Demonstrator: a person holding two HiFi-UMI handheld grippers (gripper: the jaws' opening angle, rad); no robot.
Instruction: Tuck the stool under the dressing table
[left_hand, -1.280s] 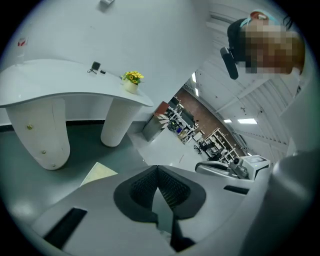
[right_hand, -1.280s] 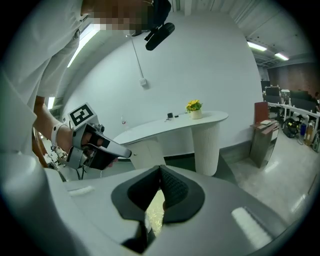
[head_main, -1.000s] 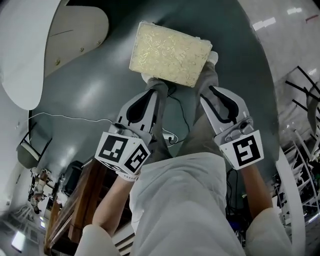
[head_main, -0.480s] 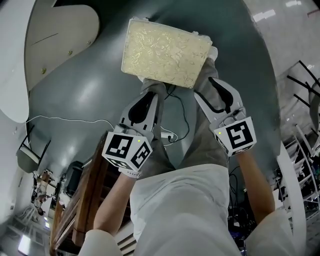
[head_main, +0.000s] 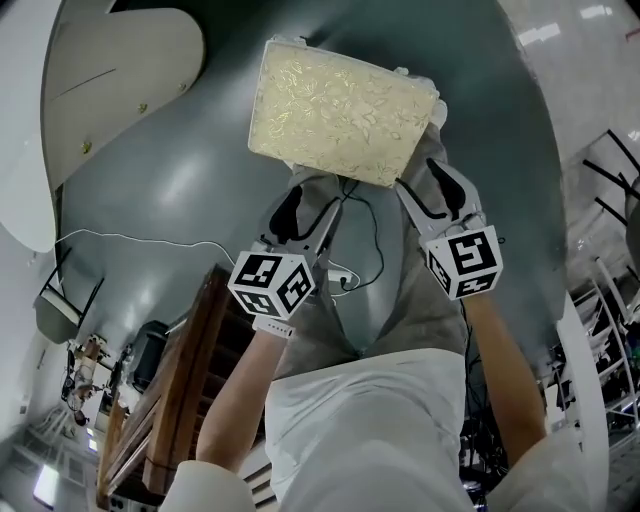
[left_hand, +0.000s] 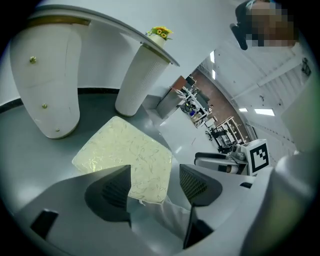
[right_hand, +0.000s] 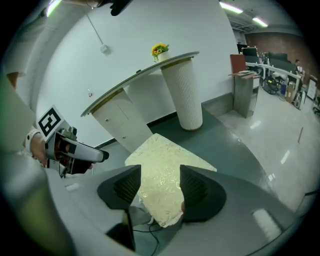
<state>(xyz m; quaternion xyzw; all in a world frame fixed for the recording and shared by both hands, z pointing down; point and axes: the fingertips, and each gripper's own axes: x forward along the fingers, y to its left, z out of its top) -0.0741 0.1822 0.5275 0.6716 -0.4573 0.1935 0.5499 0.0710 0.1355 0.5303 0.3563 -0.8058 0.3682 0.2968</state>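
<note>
Closest to us, our own grey trousers (head_main: 410, 300) run down between the two tools. A black cable (head_main: 374, 232) loops over the floor (head_main: 180, 190) between our legs. A thin white cable (head_main: 130, 238) trails off to the left, and a wooden frame (head_main: 185, 380) stands close at our left side.

The left gripper (head_main: 308, 195) and the right gripper (head_main: 437, 180) both point steeply down at the near edge of the stool (head_main: 340, 110), one toward each near corner. Both pairs of jaws have just been opening and now stand wide. In each gripper view a near corner of the cushion shows in the gap, and we see no pad pressing on it.

The stool's cream, leaf-patterned top sits out on the floor in front of the dressing table (right_hand: 136, 75), not under it. Past its far corner the knobbed pedestal (left_hand: 47, 85) stands on the left and the fluted pedestal (left_hand: 140, 80) on the right. The gap between them runs back to the wall (left_hand: 100, 55). We cannot tell whether the stool's far corner touches the knobbed pedestal. Yellow flowers (left_hand: 160, 32) sit on the tabletop above the fluted pedestal.

To the right of the fluted pedestal, open floor stretches away to a grey cabinet (right_hand: 245, 95).
</note>
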